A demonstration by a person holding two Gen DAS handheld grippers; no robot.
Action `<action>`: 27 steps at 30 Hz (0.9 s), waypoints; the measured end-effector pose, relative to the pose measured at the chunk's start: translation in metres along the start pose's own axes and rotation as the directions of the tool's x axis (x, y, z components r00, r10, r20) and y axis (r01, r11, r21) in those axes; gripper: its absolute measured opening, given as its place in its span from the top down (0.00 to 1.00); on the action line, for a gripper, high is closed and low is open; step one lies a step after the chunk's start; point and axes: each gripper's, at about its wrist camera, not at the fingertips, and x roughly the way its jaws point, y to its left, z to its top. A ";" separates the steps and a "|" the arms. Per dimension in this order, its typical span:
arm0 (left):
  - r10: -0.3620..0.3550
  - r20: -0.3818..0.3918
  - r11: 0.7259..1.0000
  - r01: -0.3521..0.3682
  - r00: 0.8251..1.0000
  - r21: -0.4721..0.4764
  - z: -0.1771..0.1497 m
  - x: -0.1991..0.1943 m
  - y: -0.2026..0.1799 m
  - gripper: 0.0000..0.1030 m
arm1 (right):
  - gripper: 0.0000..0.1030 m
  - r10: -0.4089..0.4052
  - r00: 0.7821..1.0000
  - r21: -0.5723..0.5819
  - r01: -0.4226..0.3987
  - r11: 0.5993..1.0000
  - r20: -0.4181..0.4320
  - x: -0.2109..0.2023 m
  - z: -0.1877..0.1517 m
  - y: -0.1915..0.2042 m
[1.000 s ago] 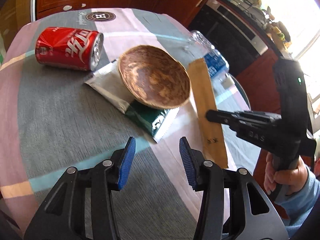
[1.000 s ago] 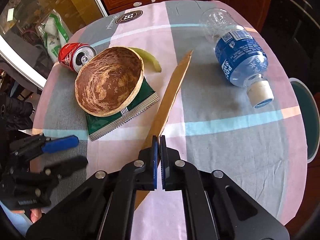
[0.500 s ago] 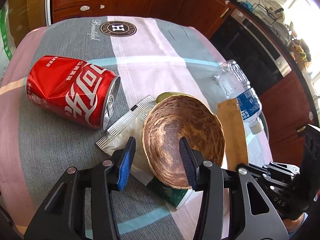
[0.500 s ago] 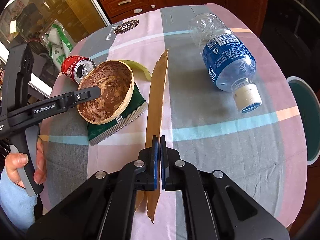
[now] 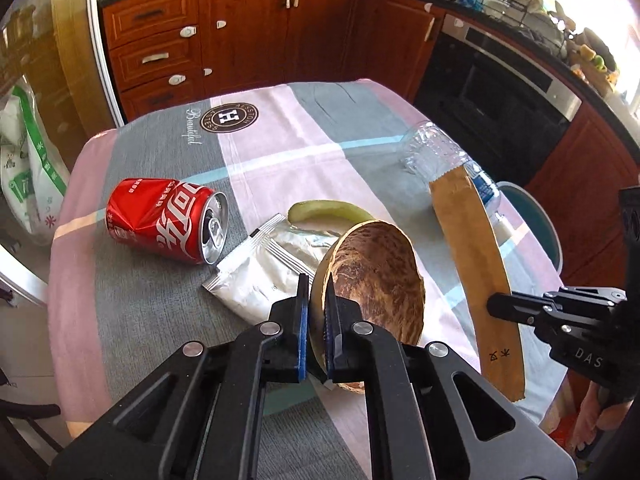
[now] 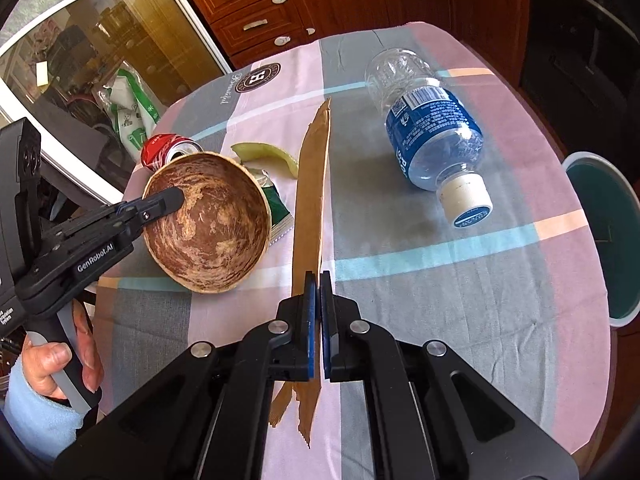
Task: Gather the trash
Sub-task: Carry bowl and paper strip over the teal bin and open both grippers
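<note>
My left gripper has its jaws closing on the rim of a brown shell bowl, which is tilted up off the snack wrapper; the pads press on the rim. In the right wrist view, the left gripper grips the bowl at its left edge. My right gripper is shut on a long brown paper sleeve, held above the cloth. A dented red can, a green peel and a plastic bottle lie on the table.
A round table with a striped cloth holds everything. A teal bin stands beyond the table's right edge. Wooden cabinets and an oven are behind. A white and green bag hangs at the left.
My left gripper moved in over the bowl, shut on its rim and tipped it up off the wrapper. The right gripper lifted the paper sleeve a little and stayed shut.
</note>
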 end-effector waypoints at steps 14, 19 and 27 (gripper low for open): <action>-0.086 0.027 0.990 0.082 0.996 0.112 0.009 -0.033 -0.089 0.93 | 0.97 0.014 0.989 0.114 -0.031 0.993 0.150 -0.071 -0.008 -0.057; -0.129 0.020 0.978 0.124 0.991 0.167 0.021 -0.028 -0.134 0.93 | 0.97 -0.020 0.980 0.161 -0.013 0.987 0.200 -0.098 -0.011 -0.093; -0.189 -0.021 0.949 0.188 0.982 0.254 0.041 -0.009 -0.211 0.93 | 0.97 -0.078 0.957 0.257 0.003 0.966 0.280 -0.140 -0.015 -0.160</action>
